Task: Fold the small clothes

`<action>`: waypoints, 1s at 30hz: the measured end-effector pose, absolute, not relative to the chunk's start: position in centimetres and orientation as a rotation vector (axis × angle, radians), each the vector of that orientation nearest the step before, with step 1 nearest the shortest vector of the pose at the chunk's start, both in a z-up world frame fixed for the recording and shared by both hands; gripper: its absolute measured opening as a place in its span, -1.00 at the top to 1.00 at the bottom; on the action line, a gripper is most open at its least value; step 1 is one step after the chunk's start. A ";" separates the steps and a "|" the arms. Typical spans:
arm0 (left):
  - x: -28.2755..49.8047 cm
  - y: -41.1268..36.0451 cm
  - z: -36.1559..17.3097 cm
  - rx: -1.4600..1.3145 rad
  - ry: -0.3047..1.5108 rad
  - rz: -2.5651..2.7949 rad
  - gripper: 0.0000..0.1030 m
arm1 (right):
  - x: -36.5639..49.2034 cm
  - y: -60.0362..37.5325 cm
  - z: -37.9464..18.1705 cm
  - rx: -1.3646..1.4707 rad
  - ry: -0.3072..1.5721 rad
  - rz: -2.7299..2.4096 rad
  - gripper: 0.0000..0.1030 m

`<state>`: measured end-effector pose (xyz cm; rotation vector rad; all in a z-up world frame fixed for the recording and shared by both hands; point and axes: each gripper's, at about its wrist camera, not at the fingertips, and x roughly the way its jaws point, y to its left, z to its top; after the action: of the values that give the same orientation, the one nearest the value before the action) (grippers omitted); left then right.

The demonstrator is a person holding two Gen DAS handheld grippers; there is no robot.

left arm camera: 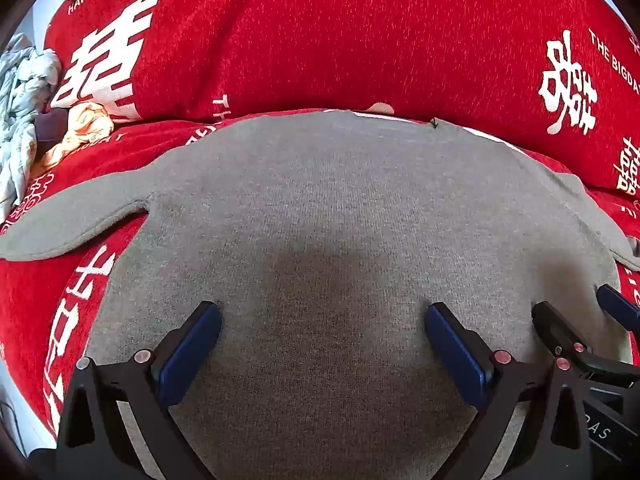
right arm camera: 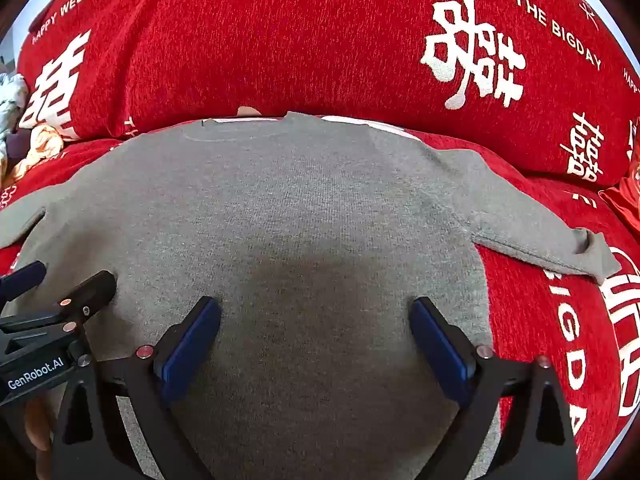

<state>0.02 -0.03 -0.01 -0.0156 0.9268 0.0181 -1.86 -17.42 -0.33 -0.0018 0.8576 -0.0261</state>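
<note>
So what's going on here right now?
A person holds two grippers over a grey sweater spread flat on a red cover. The left gripper and right gripper sit side by side above its lower part, both open and holding nothing. Both sleeves lie spread out to the sides, so no fold shows yet. More clothes lie bunched at the far left.
</note>
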 end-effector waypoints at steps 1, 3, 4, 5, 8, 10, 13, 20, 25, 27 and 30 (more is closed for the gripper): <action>0.0 0.0 0.0 -0.018 0.922 0.017 -0.99 | -1.9 -17.4 -0.3 -0.001 0.858 -0.026 -0.88; 0.0 0.0 0.0 -0.018 0.923 0.017 -0.99 | -1.9 -17.4 -0.3 -0.003 0.858 -0.027 -0.88; 0.0 0.0 0.0 -0.018 0.923 0.018 -0.99 | -1.9 -17.4 -0.3 -0.003 0.858 -0.027 -0.88; 0.1 0.0 0.0 -0.017 0.924 0.018 -0.99 | -1.9 -17.4 -0.3 -0.003 0.858 -0.027 -0.88; 0.0 0.0 0.0 -0.019 0.921 0.018 -0.99 | -1.9 -17.4 -0.3 -0.003 0.859 -0.027 -0.88; 0.0 0.0 0.0 -0.019 0.922 0.018 -0.99 | -1.8 -17.4 -0.3 -0.003 0.859 -0.027 -0.88; 0.1 0.1 0.0 -0.017 0.923 0.020 -0.99 | -1.8 -17.5 -0.4 -0.003 0.859 -0.027 -0.88; 0.0 0.0 0.2 -0.016 0.928 0.027 -0.99 | -1.9 -17.5 -0.3 -0.001 0.860 -0.026 -0.88; 0.0 0.0 0.2 -0.021 0.932 0.035 -0.99 | -1.6 -17.6 0.1 0.007 0.874 -0.011 -0.92; 0.0 0.0 0.2 -0.023 0.934 0.037 -0.99 | -1.6 -17.7 0.1 0.006 0.874 -0.011 -0.92; -0.1 -0.2 0.2 -0.012 0.934 0.044 -0.99 | -1.6 -17.6 0.1 0.006 0.878 -0.011 -0.92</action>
<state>-0.06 -0.19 0.19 -0.0115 0.9345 0.0436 -1.60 -17.64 0.10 0.0057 0.8780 -0.0114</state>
